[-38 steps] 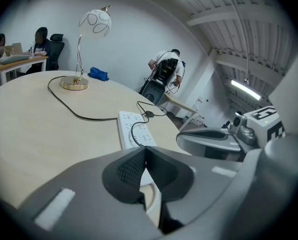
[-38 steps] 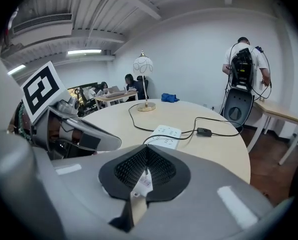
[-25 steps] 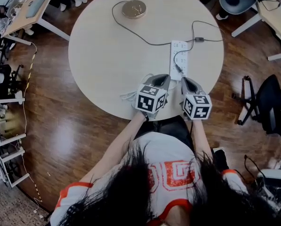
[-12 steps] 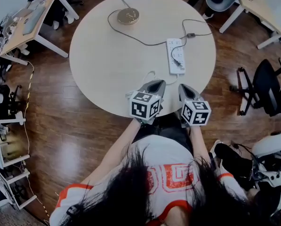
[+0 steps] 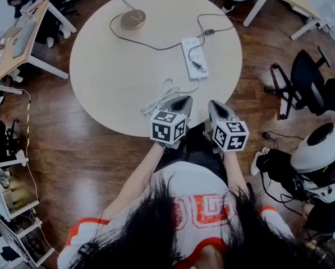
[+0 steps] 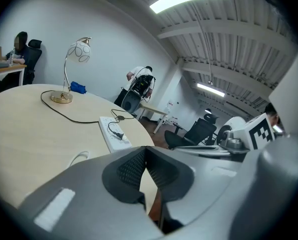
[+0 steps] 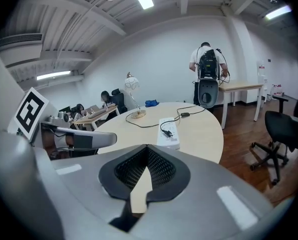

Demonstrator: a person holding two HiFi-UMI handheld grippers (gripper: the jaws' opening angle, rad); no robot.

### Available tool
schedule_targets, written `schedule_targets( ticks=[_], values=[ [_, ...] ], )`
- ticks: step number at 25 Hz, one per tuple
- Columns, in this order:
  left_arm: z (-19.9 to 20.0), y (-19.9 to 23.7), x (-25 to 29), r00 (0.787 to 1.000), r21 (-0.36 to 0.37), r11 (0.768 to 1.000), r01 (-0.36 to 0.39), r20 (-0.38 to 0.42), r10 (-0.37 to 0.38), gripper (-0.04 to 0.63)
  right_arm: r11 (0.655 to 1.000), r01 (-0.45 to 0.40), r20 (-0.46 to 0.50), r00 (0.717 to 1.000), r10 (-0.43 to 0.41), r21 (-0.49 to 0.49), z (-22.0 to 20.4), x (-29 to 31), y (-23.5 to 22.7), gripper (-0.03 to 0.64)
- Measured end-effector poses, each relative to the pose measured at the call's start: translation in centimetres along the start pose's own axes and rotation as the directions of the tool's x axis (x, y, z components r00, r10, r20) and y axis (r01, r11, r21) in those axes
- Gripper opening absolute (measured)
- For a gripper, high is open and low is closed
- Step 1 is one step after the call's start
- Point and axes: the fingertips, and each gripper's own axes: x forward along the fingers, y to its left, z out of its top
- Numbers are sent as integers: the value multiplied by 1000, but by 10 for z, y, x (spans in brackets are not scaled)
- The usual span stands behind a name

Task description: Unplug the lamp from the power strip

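Observation:
On the round table (image 5: 105, 77) lies a white power strip (image 5: 193, 50) with a black plug (image 5: 196, 65) seated in it. A dark cord runs from the strip to the lamp (image 5: 132, 19) with its brass base at the far edge. The strip (image 6: 113, 134) and the lamp (image 6: 62, 98) show ahead in the left gripper view, and the strip (image 7: 168, 133) again in the right gripper view. My left gripper (image 5: 182, 100) and right gripper (image 5: 214, 104) hover at the table's near edge, short of the strip. Both are shut and empty, left gripper (image 6: 146, 149) and right gripper (image 7: 147, 146).
A loose white cord (image 5: 164, 94) coils on the table in front of my left gripper. An in-line switch (image 5: 210, 32) sits on a second dark cord beyond the strip. Office chairs (image 5: 307, 83) stand to the right, desks (image 5: 21, 38) to the left, and a white machine (image 5: 319, 150) at right.
Both grippers have drawn back from the near end of the power strip toward the table's near edge. The white cord coil now lies uncovered ahead of the left gripper.

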Motion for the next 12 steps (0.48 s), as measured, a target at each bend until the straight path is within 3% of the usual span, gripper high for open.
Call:
schedule_targets(
  ticks=[12],
  values=[
    [-2, -13, 5, 999, -17, 999, -38, 11, 38, 0, 999, -35, -22, 999, 35, -10, -7, -13, -9, 0]
  ],
)
